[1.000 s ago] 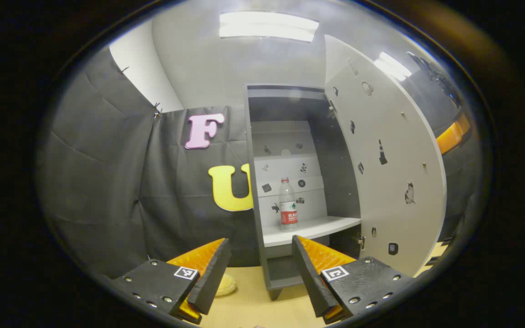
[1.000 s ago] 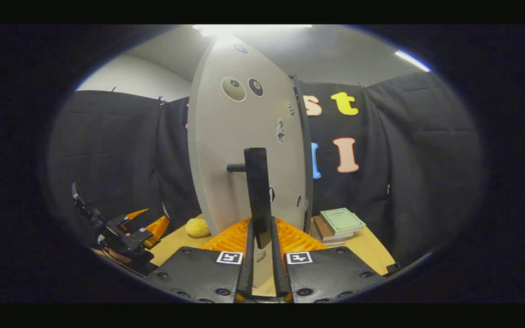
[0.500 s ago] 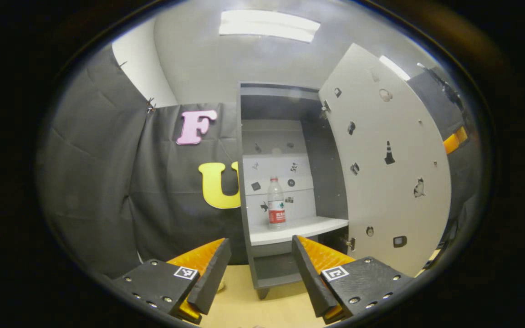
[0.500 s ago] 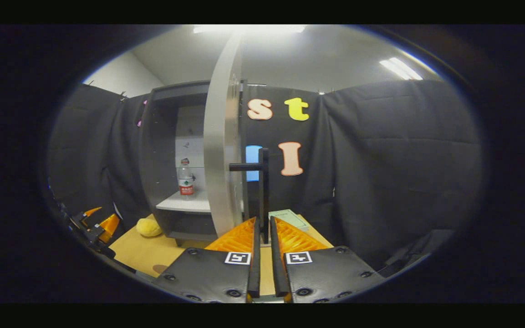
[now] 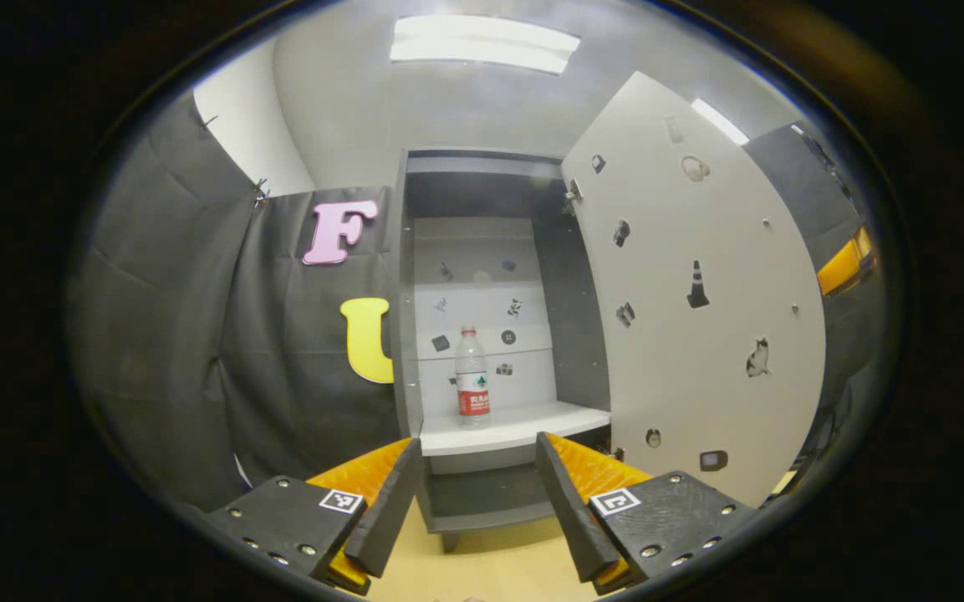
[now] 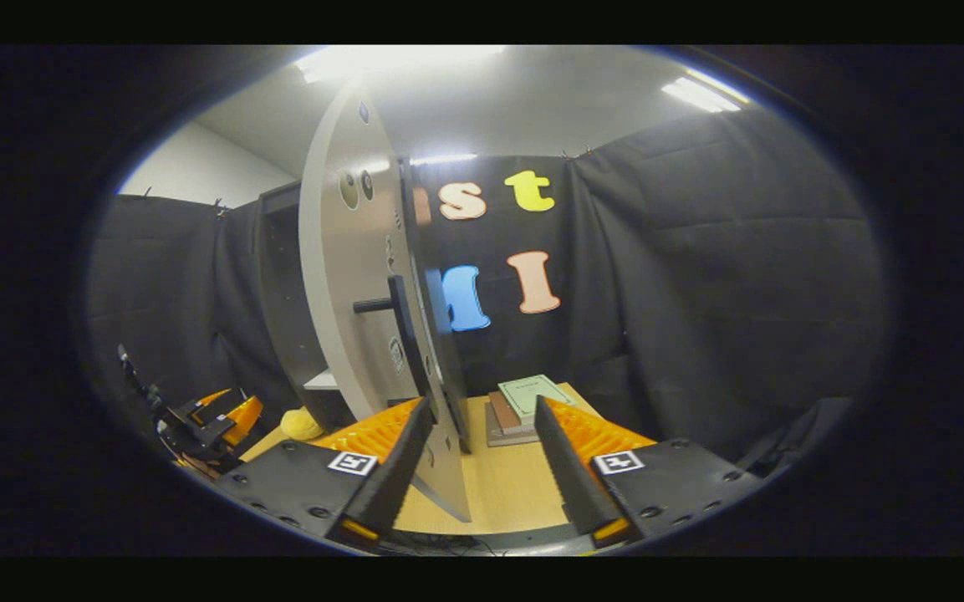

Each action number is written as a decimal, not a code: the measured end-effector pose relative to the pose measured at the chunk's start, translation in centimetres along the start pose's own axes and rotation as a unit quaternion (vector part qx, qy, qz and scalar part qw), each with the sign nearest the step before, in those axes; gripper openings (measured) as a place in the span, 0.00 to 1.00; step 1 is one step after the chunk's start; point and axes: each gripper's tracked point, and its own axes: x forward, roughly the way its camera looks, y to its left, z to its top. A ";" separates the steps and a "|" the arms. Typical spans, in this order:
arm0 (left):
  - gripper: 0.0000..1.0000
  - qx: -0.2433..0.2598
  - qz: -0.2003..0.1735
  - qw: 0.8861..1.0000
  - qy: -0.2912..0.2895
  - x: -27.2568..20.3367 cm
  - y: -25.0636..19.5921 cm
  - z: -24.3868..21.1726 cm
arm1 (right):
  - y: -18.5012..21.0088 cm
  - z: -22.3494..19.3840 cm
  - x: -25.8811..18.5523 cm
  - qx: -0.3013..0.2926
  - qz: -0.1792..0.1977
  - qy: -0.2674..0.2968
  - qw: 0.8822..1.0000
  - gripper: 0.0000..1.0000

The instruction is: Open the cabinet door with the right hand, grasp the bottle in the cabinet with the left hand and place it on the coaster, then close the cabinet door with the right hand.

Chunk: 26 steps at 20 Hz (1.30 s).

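The grey cabinet point(image 5: 402, 334) stands open, its pale door point(image 5: 699, 334) swung out to the right. A clear water bottle point(image 5: 472, 376) with a red label stands upright on the white shelf point(image 5: 515, 426) inside. My left gripper point(image 5: 477, 493) is open, in front of the cabinet and some way short of the bottle. In the right gripper view the door point(image 6: 348, 276) is nearly edge-on, with its black bar handle point(image 6: 402, 326) just beyond my right gripper point(image 6: 477, 456). That gripper is open and holds nothing. The left gripper point(image 6: 214, 414) shows far off at lower left.
A wooden table point(image 6: 507, 493) carries the cabinet. A yellow soft object point(image 6: 301, 424) lies left of the cabinet base. A stack of books point(image 6: 532, 401) sits right of the door near the back curtain. Black curtains close the booth all around.
My right gripper has opened and let go of the door handle, with the door left wide open. My left gripper has shifted right, so the bottle now sits between its fingers' lines.
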 end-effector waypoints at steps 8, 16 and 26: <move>0.80 0.045 0.027 0.998 0.024 7.3 -2.7 1.8 | -5.5 -0.8 1.4 -0.090 0.000 -0.023 0.996 0.98; 0.80 0.026 0.060 0.997 0.043 17.9 -0.5 1.3 | -8.3 0.2 3.6 -0.063 -0.025 -0.042 0.997 0.99; 0.83 0.020 0.075 0.996 0.047 29.3 1.9 -3.1 | -11.1 2.0 3.9 -0.045 -0.103 -0.068 0.991 0.94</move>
